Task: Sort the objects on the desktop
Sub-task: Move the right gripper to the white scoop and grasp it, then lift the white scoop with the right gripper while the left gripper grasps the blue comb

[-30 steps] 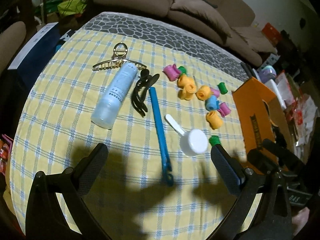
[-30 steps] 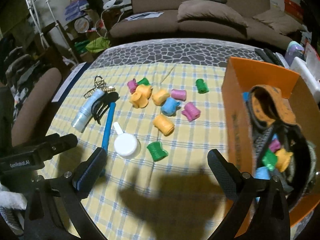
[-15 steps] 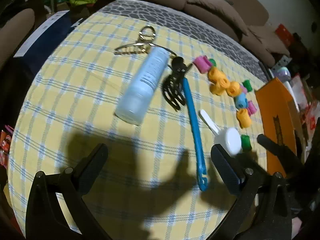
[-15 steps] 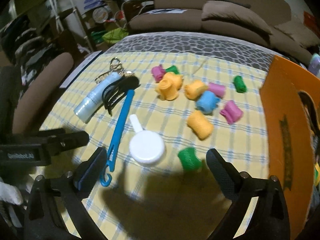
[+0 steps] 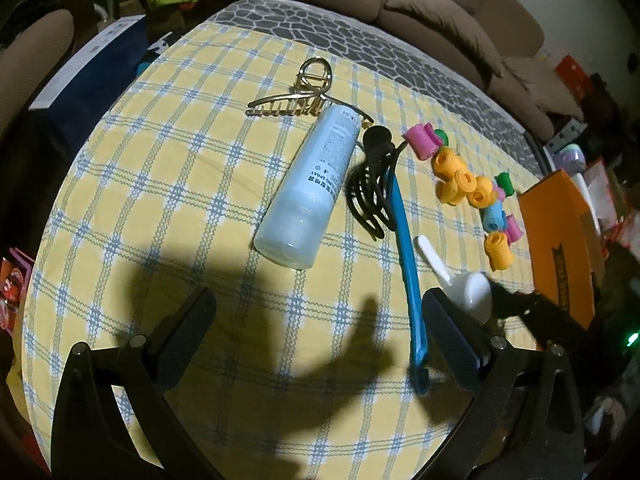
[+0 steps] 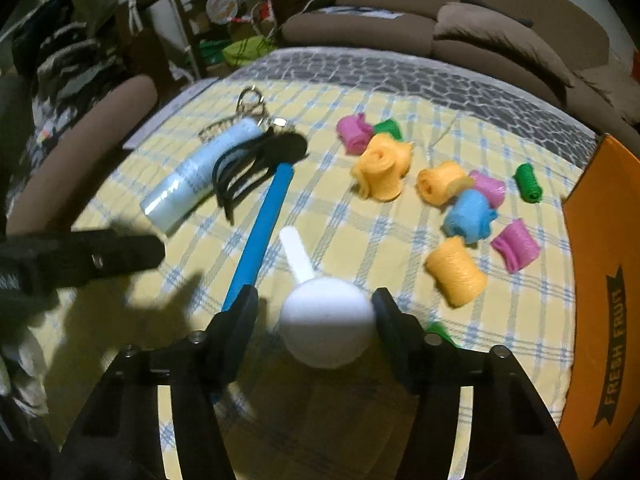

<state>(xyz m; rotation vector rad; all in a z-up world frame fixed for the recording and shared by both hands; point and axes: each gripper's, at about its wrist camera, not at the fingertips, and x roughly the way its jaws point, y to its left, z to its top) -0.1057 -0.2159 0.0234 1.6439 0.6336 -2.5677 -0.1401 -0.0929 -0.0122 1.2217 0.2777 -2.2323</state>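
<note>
A white measuring scoop lies bowl-down on the yellow-and-blue checked cloth covering the bench, between the fingers of the right gripper, which have just been closing around it. The finger at three o'clock looks to touch the bowl's rim, while a narrow gap shows at nine o'clock, so no grip is made. The scoop's handle points toward twelve o'clock, just beside a long blue stick whose near end runs under the nine o'clock finger.

The left gripper hovers with its fingers spread wide over bare, shadowed cloth, nothing between them. From its camera, a pale blue spray bottle lies at twelve o'clock, a gold claw clip beyond it and a black claw clip touching the stick's far end.

Loose hair rollers in yellow, pink, blue and green scatter toward one and two o'clock of the right gripper, one yellow roller nearest. An orange cardboard box walls off the three o'clock edge. Open cloth remains along the near rim and at nine o'clock of the bottle; a brown sofa stands past the far edge.
</note>
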